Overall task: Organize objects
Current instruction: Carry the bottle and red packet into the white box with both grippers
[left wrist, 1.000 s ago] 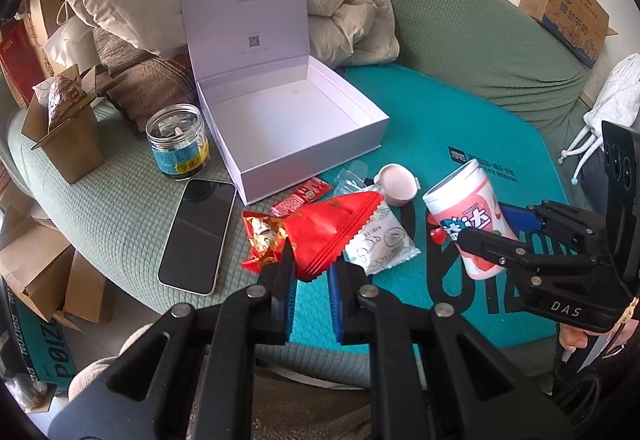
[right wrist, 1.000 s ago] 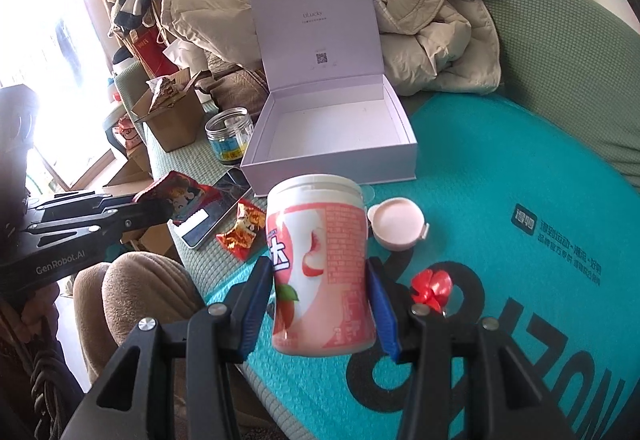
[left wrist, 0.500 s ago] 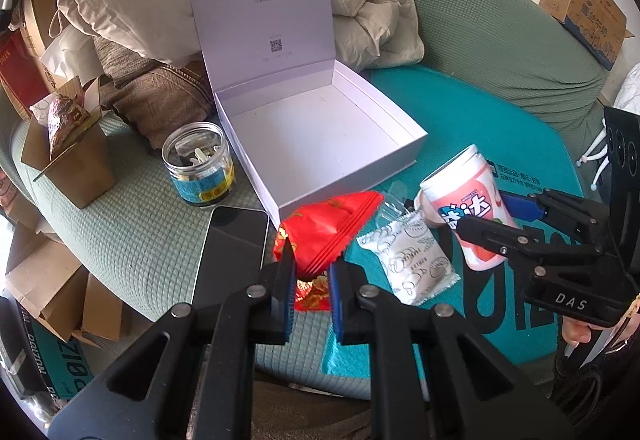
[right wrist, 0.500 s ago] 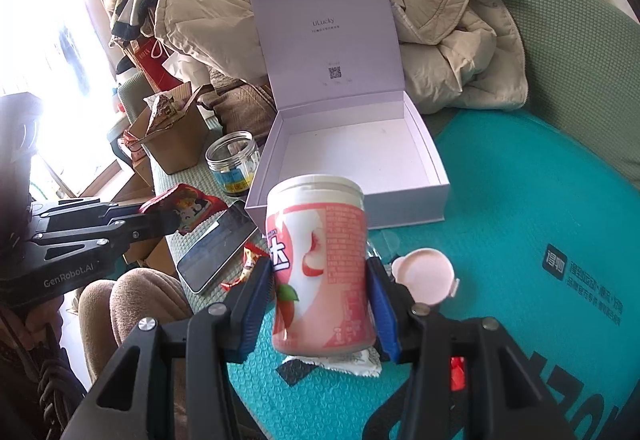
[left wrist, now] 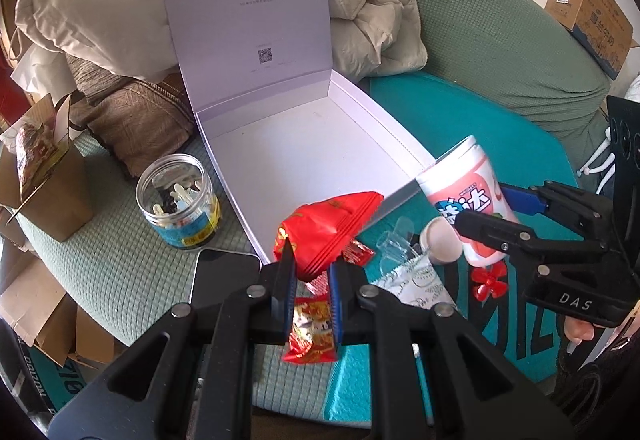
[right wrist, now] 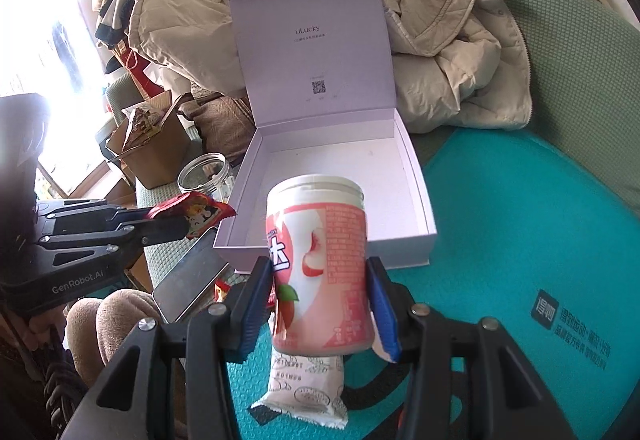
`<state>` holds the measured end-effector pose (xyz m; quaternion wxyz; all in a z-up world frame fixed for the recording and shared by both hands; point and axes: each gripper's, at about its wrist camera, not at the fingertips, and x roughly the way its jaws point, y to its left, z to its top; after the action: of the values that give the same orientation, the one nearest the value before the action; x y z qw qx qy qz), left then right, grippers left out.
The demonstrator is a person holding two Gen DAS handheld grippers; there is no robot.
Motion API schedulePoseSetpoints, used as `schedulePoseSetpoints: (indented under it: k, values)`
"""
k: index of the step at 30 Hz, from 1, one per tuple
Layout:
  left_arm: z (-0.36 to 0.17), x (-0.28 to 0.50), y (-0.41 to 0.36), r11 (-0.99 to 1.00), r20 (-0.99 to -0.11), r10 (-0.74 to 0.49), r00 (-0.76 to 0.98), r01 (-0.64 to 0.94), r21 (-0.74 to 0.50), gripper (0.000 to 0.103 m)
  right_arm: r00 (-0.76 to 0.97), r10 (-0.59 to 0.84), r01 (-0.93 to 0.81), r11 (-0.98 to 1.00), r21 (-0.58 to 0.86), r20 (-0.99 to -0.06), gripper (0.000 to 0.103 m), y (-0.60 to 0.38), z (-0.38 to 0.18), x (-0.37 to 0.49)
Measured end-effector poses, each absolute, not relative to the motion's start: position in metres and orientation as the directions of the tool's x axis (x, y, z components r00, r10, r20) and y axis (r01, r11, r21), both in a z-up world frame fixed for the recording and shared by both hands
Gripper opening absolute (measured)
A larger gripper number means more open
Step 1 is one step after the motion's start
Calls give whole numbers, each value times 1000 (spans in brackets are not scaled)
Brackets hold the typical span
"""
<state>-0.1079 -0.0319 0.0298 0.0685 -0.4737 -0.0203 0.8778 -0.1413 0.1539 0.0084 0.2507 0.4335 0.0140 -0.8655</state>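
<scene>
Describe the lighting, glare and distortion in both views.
Left wrist view: even daylight, strong fisheye bending, dark vignette corners; the box and red packet are sharp. Right wrist view: a blown-out window glares at upper left, washing out detail there; the pink bottle looms large but stays legible.

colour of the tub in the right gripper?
Pink and white tub, white lid; clearest in the right wrist view.

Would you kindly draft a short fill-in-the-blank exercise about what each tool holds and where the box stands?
1. The right tool grips a pink and white ___.
2. The left tool pinches a ___ snack packet.
3. The lid of the lilac box stands ___.
4. Inside, the box is ___.

Missing words: canister; red; open; empty
</scene>
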Motion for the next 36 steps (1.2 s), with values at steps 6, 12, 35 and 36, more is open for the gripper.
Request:
schedulePoseSetpoints:
  k: [6, 12, 35, 36]
  values:
    - [24, -139, -34, -990, -835, 135, -534, -109, -90, 13, -500, -420, 430, -879, 204, -757, 48, 151, 4, -173]
    - [16, -171, -37, -989, -842, 141, -520, -121, -91, 13, -516, -402, 437, -883, 171, -756, 48, 141, 7, -206]
    - [-9, -270, -38, -993, -843, 37, -537, -114, 29, 13, -482, -409, 466, -868, 169, -775, 48, 120, -5, -297]
    - [-12, -272, -37, -993, -847, 45, -530, -118, 22, 13, -481, -404, 463, -871, 166, -778, 48, 119, -7, -300]
